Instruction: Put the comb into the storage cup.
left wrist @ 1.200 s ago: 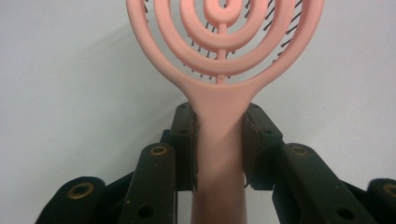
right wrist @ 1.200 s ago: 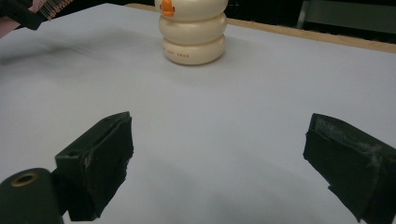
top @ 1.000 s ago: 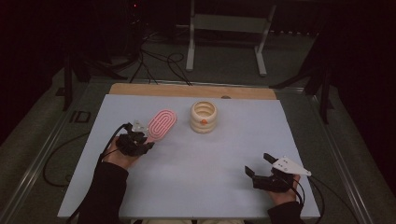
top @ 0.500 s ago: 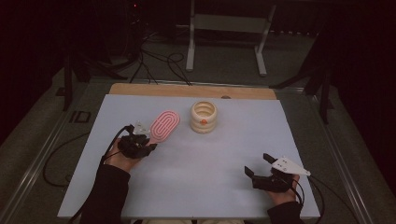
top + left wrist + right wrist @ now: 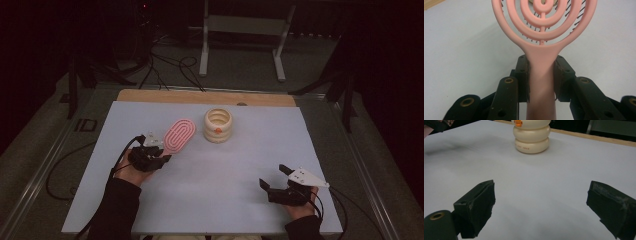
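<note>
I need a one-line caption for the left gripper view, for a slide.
Left gripper shut on the handle of a pink vented hairbrush above the white table.

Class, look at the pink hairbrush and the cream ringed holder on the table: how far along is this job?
Done: the left gripper has closed on the handle of the pink hairbrush.

In hand: the brush head sits just left of the cream ringed holder, apart from it.

Left: probably bringing the brush to the holder, though that is a guess. The right gripper waits open over the white table, holding nothing.
</note>
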Demonstrator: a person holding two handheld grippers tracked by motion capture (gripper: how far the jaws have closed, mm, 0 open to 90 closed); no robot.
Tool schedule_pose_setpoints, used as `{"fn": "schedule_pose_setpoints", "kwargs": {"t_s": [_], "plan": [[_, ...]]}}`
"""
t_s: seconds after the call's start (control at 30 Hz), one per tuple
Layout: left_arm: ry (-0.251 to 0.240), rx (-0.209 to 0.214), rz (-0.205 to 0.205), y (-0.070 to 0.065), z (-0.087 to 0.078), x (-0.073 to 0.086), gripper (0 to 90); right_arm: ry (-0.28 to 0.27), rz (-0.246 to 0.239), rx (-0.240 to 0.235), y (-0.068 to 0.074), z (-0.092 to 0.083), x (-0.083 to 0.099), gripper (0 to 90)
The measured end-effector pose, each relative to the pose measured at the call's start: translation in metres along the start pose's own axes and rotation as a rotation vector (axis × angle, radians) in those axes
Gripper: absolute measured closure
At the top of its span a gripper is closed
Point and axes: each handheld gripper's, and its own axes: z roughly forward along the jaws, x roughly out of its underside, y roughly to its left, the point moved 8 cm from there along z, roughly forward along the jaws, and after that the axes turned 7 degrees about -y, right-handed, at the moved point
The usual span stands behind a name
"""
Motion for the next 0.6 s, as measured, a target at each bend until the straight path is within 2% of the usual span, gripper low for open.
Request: {"fn": "schedule_pose_setpoints", "kwargs": {"t_s": [0.23, 0.6], "plan": [[-0.036, 0.012, 0.02, -0.005, -0.001, -0.003, 70.1, 0.009, 0.005, -0.004, 0.002, 0.002, 0.001, 7.9], [-0.041, 0.016, 0.03, -0.011, 0.001, -0.005, 70.1, 0.013, 0.003, -0.017, 0.006, 0.007, 0.001, 7.9]]}}
